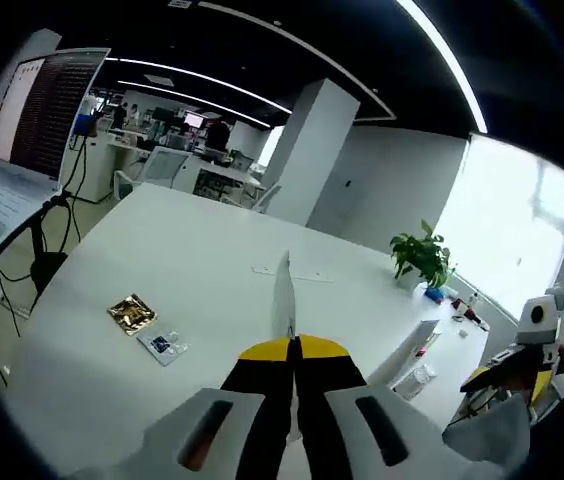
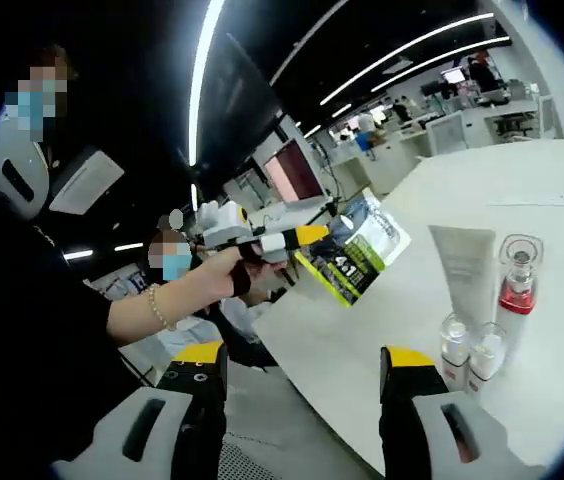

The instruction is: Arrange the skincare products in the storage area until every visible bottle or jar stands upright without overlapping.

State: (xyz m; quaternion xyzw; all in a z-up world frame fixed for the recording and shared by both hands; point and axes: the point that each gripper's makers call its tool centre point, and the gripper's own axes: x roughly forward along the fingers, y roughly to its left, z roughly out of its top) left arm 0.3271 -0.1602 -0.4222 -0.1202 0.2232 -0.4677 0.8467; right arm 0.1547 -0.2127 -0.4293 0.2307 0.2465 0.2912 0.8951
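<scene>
My left gripper is shut on a flat printed packet, which I see edge-on between the yellow jaw tips. In the right gripper view the same left gripper, held by a hand, lifts that green, black and white packet above the table edge. My right gripper is open with nothing between its jaws. Beyond it stand a white tube, a clear bottle with red liquid and two small clear bottles. A gold sachet and a small blue-and-white sachet lie flat on the white table.
An open laptop and a monitor stand at the table's left end, with cables hanging off the edge. A potted plant sits at the far right. A seated person is past the table edge.
</scene>
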